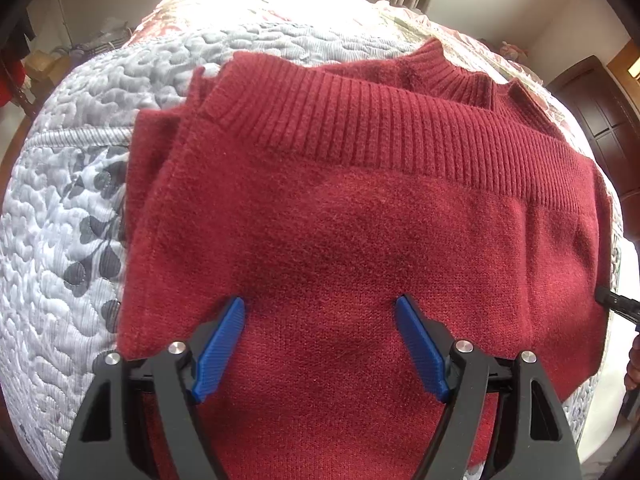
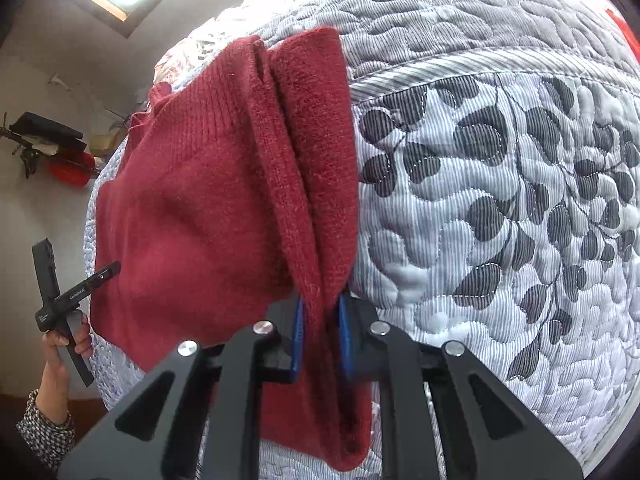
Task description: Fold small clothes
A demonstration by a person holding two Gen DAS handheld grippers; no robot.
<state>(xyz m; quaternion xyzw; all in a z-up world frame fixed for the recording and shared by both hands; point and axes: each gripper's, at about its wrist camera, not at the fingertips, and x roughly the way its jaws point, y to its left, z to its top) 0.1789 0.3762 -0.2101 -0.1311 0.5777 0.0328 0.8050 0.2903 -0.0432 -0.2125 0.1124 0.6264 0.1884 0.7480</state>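
We can find only one piece of lettering. In the right wrist view, the black device (image 2: 72,292) held in a hand (image 2: 66,340) at the left edge carries a short line of white print along its arm; it is too small and blurred for us to make out the letters. A second small patch of white print sits lower on the same device, near the hand, and we cannot read that either. In the left wrist view we see no writing, label, brand, number or sign.
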